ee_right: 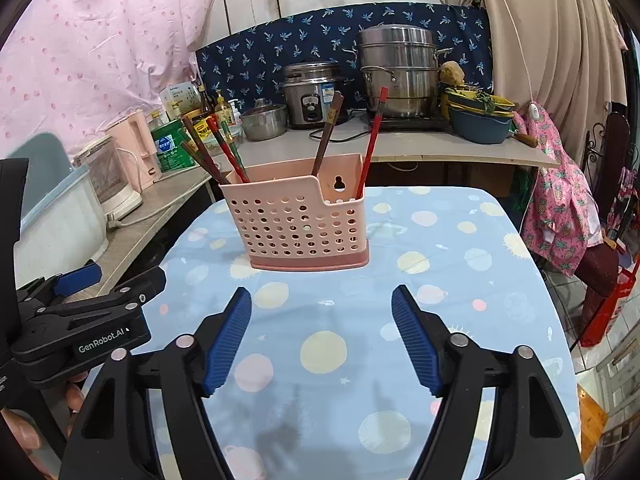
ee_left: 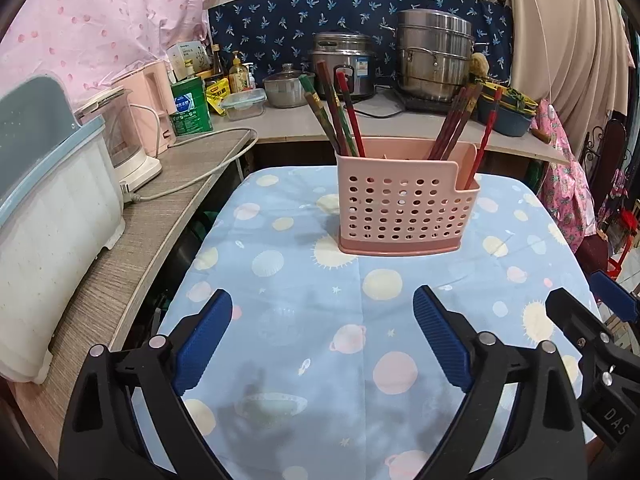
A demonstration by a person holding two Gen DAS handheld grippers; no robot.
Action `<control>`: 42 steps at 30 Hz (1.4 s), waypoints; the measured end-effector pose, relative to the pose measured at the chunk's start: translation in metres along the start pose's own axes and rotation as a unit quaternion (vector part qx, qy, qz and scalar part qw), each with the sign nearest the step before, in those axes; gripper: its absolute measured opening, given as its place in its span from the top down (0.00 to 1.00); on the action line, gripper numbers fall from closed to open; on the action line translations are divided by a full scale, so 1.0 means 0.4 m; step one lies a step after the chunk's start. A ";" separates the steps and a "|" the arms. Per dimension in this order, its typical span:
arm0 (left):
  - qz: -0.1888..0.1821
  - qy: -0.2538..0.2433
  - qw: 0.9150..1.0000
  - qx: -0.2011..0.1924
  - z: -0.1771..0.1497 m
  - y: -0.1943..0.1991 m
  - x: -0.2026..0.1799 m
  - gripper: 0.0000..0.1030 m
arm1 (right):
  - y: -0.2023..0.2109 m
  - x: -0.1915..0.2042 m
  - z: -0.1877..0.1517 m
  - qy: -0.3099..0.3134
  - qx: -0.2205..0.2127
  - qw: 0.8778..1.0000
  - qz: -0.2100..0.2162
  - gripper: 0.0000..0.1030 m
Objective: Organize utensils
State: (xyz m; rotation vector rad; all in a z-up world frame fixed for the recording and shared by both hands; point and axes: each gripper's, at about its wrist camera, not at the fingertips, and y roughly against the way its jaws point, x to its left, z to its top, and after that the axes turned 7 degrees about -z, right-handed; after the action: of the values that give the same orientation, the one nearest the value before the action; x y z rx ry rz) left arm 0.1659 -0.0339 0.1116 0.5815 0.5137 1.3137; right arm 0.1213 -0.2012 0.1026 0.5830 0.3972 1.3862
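A pink perforated utensil holder (ee_left: 404, 208) stands upright on the blue planet-print tablecloth (ee_left: 304, 320); it also shows in the right wrist view (ee_right: 300, 224). Several red and brown chopsticks (ee_left: 340, 116) lean in its left end, more chopsticks (ee_left: 456, 124) in the right part, and one red chopstick (ee_left: 484, 140) in the small right compartment. My left gripper (ee_left: 322, 312) is open and empty, hovering over the cloth short of the holder. My right gripper (ee_right: 322, 308) is open and empty, also short of the holder.
A counter (ee_left: 160, 184) runs along the left and back with a white dish box (ee_left: 52, 216), pink kettle (ee_left: 154, 96), green tin (ee_left: 191, 106), rice cooker (ee_left: 346, 64), steel steamer pot (ee_left: 434, 56) and blue bowls (ee_left: 504, 112). Pink clothing (ee_right: 560, 216) hangs at right.
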 end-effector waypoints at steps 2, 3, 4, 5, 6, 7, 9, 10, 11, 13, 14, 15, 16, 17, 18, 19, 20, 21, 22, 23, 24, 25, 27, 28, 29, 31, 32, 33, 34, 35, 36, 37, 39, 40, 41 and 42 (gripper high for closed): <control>0.000 -0.001 1.000 0.003 -0.005 -0.004 0.000 0.13 | -0.003 -0.001 -0.004 0.000 0.002 1.000 -0.001 0.21; 0.000 -0.001 1.000 0.005 -0.006 -0.006 -0.001 0.12 | -0.004 -0.003 -0.006 0.000 0.004 1.000 -0.001 0.20; 0.001 -0.002 1.000 0.007 -0.008 -0.009 -0.002 0.12 | -0.006 -0.005 -0.008 -0.001 0.005 1.000 -0.001 0.19; 0.002 -0.003 1.000 0.008 -0.010 -0.011 -0.003 0.11 | -0.007 -0.006 -0.010 -0.001 0.006 1.000 -0.001 0.19; 0.004 -0.005 1.000 0.009 -0.012 -0.013 -0.004 0.10 | -0.009 -0.006 -0.012 -0.001 0.008 1.000 -0.001 0.18; 0.004 -0.005 1.000 0.011 -0.014 -0.015 -0.005 0.10 | -0.011 -0.007 -0.014 -0.001 0.009 1.000 -0.002 0.18; 0.006 -0.003 1.000 0.013 -0.015 -0.017 -0.005 0.10 | -0.014 -0.007 -0.018 -0.001 0.013 1.000 -0.002 0.18; 0.006 -0.003 1.000 0.013 -0.017 -0.017 -0.004 0.09 | -0.015 -0.006 -0.019 0.000 0.015 1.000 -0.003 0.18; 0.006 -0.003 1.000 0.014 -0.016 -0.018 -0.004 0.09 | -0.016 -0.005 -0.020 0.001 0.015 1.000 -0.005 0.18; 0.007 -0.002 1.000 0.014 -0.015 -0.018 -0.002 0.09 | -0.017 -0.002 -0.025 0.004 0.017 1.000 -0.006 0.18; 0.006 -0.002 1.000 0.015 -0.015 -0.019 -0.003 0.08 | -0.018 -0.001 -0.026 0.005 0.018 1.000 -0.006 0.17; 0.006 -0.002 1.000 0.016 -0.015 -0.020 -0.003 0.08 | -0.019 0.001 -0.027 0.005 0.019 1.000 -0.006 0.17; 0.005 -0.003 1.000 0.017 -0.015 -0.023 -0.005 0.08 | -0.021 0.003 -0.029 0.006 0.020 1.000 -0.007 0.16; 0.005 -0.003 1.000 0.018 -0.015 -0.024 -0.007 0.08 | -0.023 0.005 -0.031 0.006 0.022 1.000 -0.007 0.16; 0.006 -0.005 1.000 0.019 -0.015 -0.027 -0.010 0.08 | -0.024 0.007 -0.032 0.008 0.023 1.000 -0.008 0.16; 0.006 -0.007 1.000 0.019 -0.016 -0.029 -0.013 0.08 | -0.026 0.010 -0.033 0.010 0.024 1.000 -0.009 0.16; 0.006 -0.008 1.000 0.019 -0.016 -0.030 -0.015 0.08 | -0.027 0.014 -0.035 0.011 0.025 1.000 -0.010 0.15; 0.006 -0.009 1.000 0.020 -0.016 -0.033 -0.017 0.08 | -0.030 0.015 -0.034 0.013 0.026 1.000 -0.011 0.15; 0.006 -0.010 1.000 0.020 -0.015 -0.034 -0.018 0.08 | -0.033 0.018 -0.035 0.015 0.027 0.999 -0.011 0.15; 0.010 -0.010 1.000 0.021 -0.014 -0.036 -0.018 0.08 | -0.035 0.020 -0.035 0.017 0.028 0.999 -0.012 0.15; 0.011 -0.010 1.000 0.021 -0.013 -0.039 -0.017 0.08 | -0.037 0.021 -0.036 0.019 0.028 0.999 -0.013 0.15; 0.010 -0.010 1.000 0.022 -0.013 -0.041 -0.016 0.08 | -0.039 0.022 -0.035 0.020 0.029 0.999 -0.014 0.15; 0.012 -0.008 1.000 0.022 -0.011 -0.046 -0.014 0.08 | -0.044 0.025 -0.033 0.021 0.031 0.999 -0.015 0.15; 0.012 -0.008 1.000 0.023 -0.010 -0.048 -0.013 0.08 | -0.046 0.025 -0.033 0.021 0.031 0.999 -0.015 0.15; 0.014 -0.008 1.000 0.024 -0.009 -0.051 -0.012 0.08 | -0.049 0.025 -0.032 0.021 0.033 0.999 -0.015 0.15; 0.014 -0.008 1.000 0.024 -0.008 -0.055 -0.010 0.08 | -0.054 0.027 -0.029 0.022 0.034 0.999 -0.016 0.15; 0.015 -0.007 1.000 0.025 -0.007 -0.058 -0.009 0.08 | -0.057 0.027 -0.028 0.022 0.035 0.999 -0.016 0.15; 0.016 -0.007 1.000 0.026 -0.006 -0.061 -0.008 0.08 | -0.059 0.026 -0.027 0.021 0.035 0.999 -0.016 0.15; 0.016 -0.007 0.999 0.027 -0.005 -0.064 -0.007 0.08 | -0.062 0.025 -0.027 0.021 0.036 0.999 -0.016 0.15; 0.017 -0.007 0.999 0.027 -0.005 -0.067 -0.005 0.08 | -0.064 0.024 -0.026 0.020 0.036 0.999 -0.017 0.15; 0.017 -0.007 0.999 0.028 -0.004 -0.070 -0.004 0.08 | -0.066 0.023 -0.025 0.019 0.037 0.999 -0.017 0.15; 0.017 -0.006 0.999 0.028 -0.003 -0.073 -0.003 0.08 | -0.069 0.022 -0.025 0.018 0.038 0.999 -0.018 0.15; 0.017 -0.006 0.999 0.029 -0.002 -0.079 -0.001 0.08 | -0.075 0.020 -0.023 0.016 0.040 0.999 -0.019 0.15; 0.017 -0.006 0.999 0.030 -0.001 -0.082 0.000 0.08 | -0.078 0.019 -0.023 0.016 0.041 0.999 -0.019 0.15; 0.018 -0.006 0.999 0.031 0.000 -0.085 0.001 0.08 | -0.081 0.017 -0.022 0.015 0.042 0.999 -0.019 0.15; 0.017 -0.006 0.999 0.031 0.001 -0.089 0.001 0.08 | -0.084 0.018 -0.021 0.015 0.043 0.999 -0.019 0.15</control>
State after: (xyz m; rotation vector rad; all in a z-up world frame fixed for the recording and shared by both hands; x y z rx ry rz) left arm 0.1923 -0.0390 0.0884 0.6513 0.5385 1.3297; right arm 0.1442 -0.1955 0.0762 0.6225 0.4923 1.3468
